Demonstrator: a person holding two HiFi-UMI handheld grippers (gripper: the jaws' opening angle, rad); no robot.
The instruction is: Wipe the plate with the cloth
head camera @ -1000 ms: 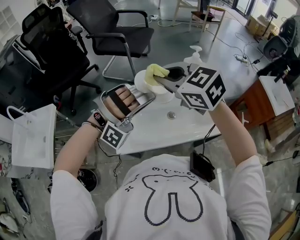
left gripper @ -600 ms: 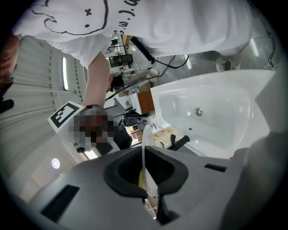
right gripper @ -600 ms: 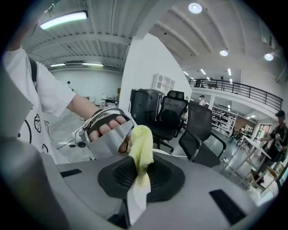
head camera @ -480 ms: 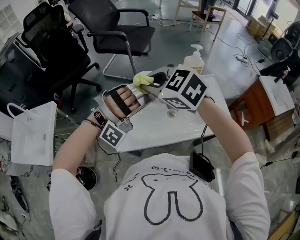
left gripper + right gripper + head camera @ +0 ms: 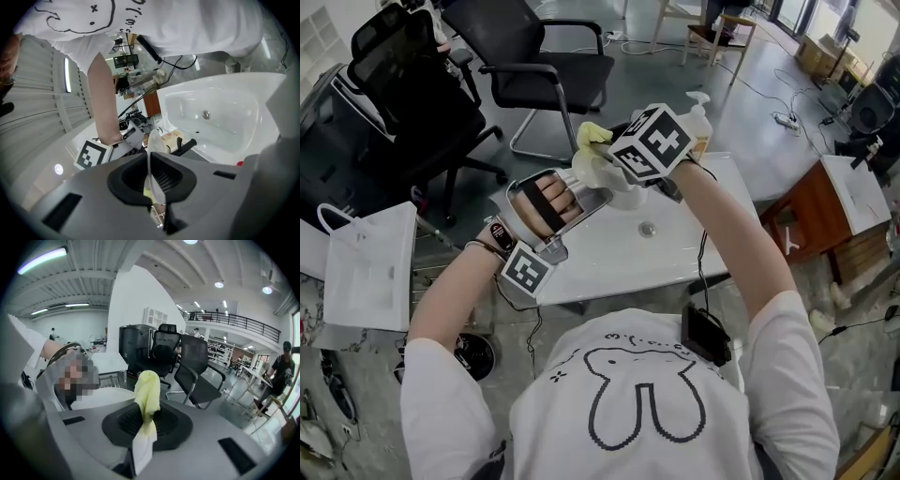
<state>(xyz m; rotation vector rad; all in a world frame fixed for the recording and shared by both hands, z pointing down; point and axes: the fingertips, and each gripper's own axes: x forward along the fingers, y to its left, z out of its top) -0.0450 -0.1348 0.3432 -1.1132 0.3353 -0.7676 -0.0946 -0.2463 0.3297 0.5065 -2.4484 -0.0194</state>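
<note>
My left gripper (image 5: 584, 190) is shut on the rim of a white plate (image 5: 602, 174) and holds it on edge above the table. In the left gripper view the plate (image 5: 153, 149) runs edge-on between the shut jaws of that gripper (image 5: 151, 183). My right gripper (image 5: 607, 150), under its marker cube, is shut on a yellow cloth (image 5: 592, 137) and holds it at the plate's upper edge. In the right gripper view the cloth (image 5: 147, 393) stands up out of the shut right gripper (image 5: 145, 423), and the plate (image 5: 99, 397) lies just to the left of the cloth.
Below both hands is a white table with a sunken basin and drain (image 5: 648, 228). A pump bottle (image 5: 699, 114) stands at its far edge. Black office chairs (image 5: 546, 66) are behind it, a white bag (image 5: 366, 272) at the left, a wooden cabinet (image 5: 820, 220) at the right.
My right gripper has moved left and somewhat down with the cloth, from the plate's right side to its upper edge. The left gripper has kept the plate nearly still.
</note>
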